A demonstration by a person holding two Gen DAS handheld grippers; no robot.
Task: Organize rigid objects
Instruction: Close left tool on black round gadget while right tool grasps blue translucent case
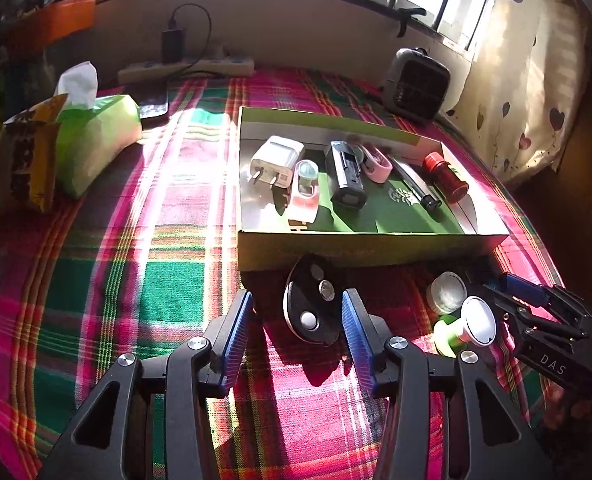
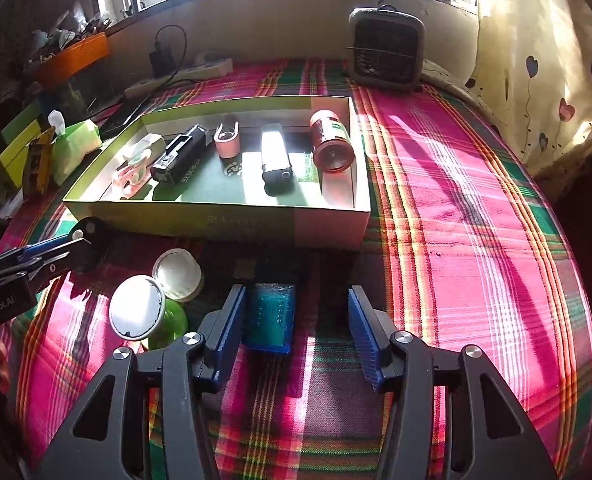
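A shallow green cardboard box (image 1: 356,246) lies on the plaid cloth. It holds a white charger (image 1: 276,160), a black device (image 1: 346,178), a red bottle (image 1: 446,176) and a few more small items. In front of the box lies a black oval gadget (image 1: 310,312). My left gripper (image 1: 299,298) stands open around it, with a gap at the left pad. In the right wrist view my right gripper (image 2: 296,292) is open around a small blue case (image 2: 270,320), which lies against the left pad with free room on its right.
A white round jar (image 2: 178,274) and a green bottle with a white cap (image 2: 140,312) lie between the two grippers. A tissue pack (image 1: 96,140) and a snack bag (image 1: 28,160) sit at the left. A small heater (image 2: 386,48) and a power strip (image 1: 188,66) are at the back.
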